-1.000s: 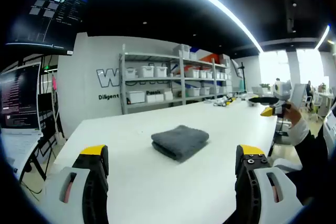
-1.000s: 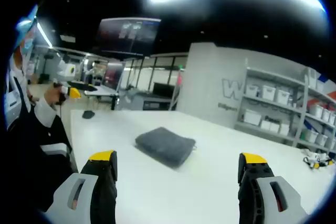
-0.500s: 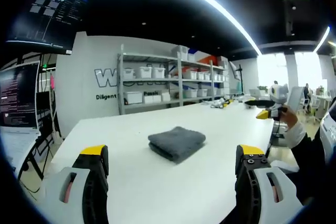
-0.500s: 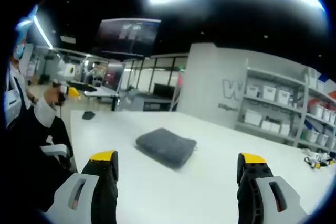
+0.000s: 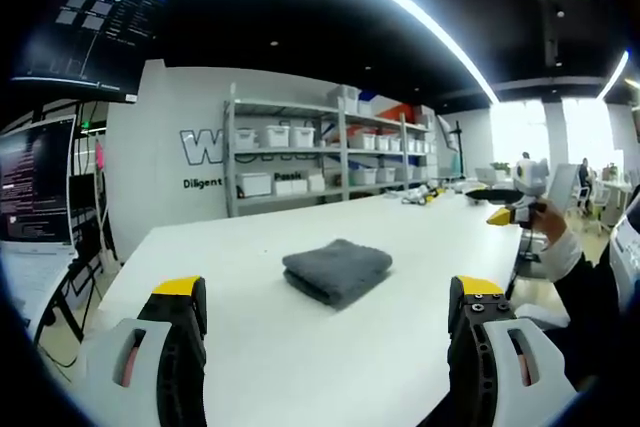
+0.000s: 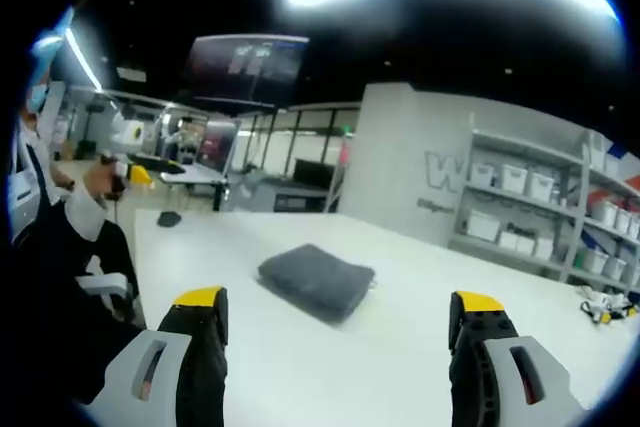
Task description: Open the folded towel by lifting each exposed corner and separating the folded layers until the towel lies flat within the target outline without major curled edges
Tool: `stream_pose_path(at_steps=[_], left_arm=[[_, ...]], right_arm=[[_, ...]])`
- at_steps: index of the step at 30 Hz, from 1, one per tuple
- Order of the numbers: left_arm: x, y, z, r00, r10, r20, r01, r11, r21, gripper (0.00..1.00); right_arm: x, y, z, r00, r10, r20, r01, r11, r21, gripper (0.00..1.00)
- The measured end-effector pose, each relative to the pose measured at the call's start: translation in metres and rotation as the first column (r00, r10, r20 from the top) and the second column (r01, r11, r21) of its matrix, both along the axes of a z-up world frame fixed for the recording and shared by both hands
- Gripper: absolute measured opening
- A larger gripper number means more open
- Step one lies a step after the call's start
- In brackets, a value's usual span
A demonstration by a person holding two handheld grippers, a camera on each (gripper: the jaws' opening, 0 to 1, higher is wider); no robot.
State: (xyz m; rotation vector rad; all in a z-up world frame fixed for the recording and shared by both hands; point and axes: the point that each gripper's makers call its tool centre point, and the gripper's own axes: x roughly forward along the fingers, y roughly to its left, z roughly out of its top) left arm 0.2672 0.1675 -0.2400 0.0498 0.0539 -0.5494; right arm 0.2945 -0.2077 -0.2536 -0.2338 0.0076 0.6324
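- The grey towel (image 5: 337,271) lies folded on the white table (image 5: 250,347), well ahead of both grippers and touched by neither.
- Left gripper (image 5: 325,312): jaws spread wide, nothing between them.
- Right gripper (image 6: 337,319): jaws likewise wide apart (the towel (image 6: 316,280) sits beyond them).
- Shelving (image 5: 320,157) with white bins stands behind the table; the bins' contents are too small to tell.

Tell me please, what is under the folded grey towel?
The folded grey towel lies directly on the white table, apart from both open grippers. Bare tabletop surrounds it. The towel covers the surface beneath itself, so any target outline or other thing there cannot be seen.
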Motion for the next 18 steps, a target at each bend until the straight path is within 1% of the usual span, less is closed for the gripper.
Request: stream_pose_path(at_steps=[18], left_arm=[[0.0023, 0.0003, -0.0032, 1.0, 0.006, -0.014, -0.006, 1.0, 0.006, 1.0]], right_arm=[[0.0062, -0.0012, 0.0044, 1.0, 0.001, 0.005, -0.001, 1.0, 0.009, 0.91]])
